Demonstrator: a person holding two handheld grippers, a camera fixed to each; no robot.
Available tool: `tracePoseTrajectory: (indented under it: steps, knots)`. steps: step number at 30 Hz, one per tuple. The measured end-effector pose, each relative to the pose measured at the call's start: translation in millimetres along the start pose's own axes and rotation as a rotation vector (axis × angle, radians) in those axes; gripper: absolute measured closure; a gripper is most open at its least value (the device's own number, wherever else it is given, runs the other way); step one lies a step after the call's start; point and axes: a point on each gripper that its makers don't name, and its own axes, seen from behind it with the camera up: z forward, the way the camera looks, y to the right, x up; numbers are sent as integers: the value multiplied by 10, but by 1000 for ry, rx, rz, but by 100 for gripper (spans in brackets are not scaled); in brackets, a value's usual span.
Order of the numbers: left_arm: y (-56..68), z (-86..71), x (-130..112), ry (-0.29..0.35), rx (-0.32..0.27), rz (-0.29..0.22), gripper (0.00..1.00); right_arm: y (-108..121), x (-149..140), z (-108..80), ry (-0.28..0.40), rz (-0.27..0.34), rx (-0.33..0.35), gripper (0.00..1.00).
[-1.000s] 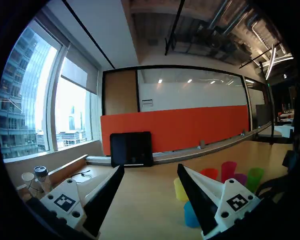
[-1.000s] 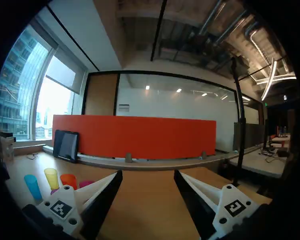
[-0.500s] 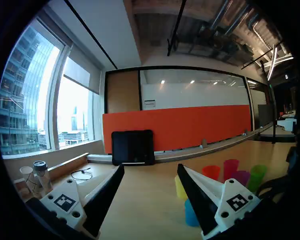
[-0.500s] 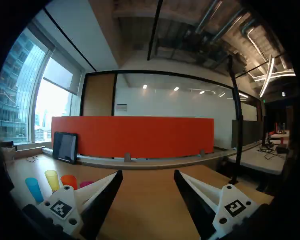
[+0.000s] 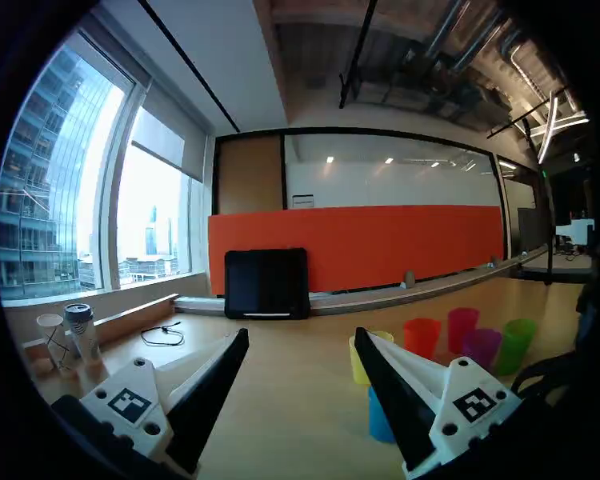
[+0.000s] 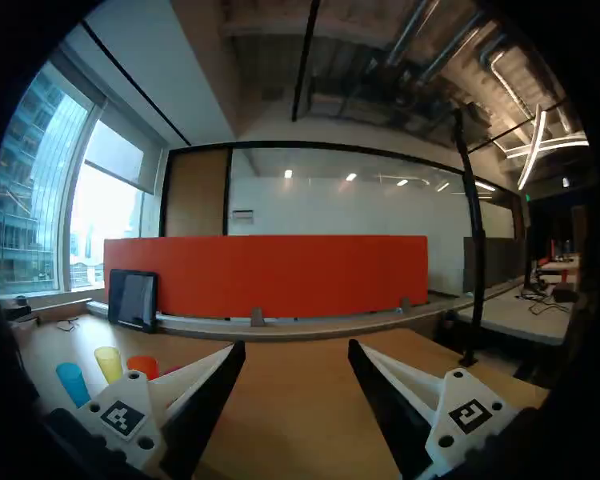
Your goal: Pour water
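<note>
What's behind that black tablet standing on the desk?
The orange partition rises behind the tablet, with a wood panel and glass wall above. The strip of partition directly behind the tablet is covered.

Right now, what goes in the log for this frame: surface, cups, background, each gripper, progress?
surface: wooden table
cups: yellow cup, blue cup, orange cup, pink cup, purple cup, green cup, upright, clustered
background: tablet standing before orange divider
left gripper: fingers open, empty
right gripper: fingers open, empty
progress: no cup grasped
</note>
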Motion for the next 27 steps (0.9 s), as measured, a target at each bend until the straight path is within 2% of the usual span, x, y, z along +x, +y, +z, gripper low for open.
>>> tracePoseTrajectory:
  steps: [15,27]
  knots:
    - [-64,-19,-211,-18,8,-36,1,-22,33,-28,-2,-1,4,1]
    - [-31,7,-271,-29,-5,-49,1,-78,41,-35,-1,1,14,1]
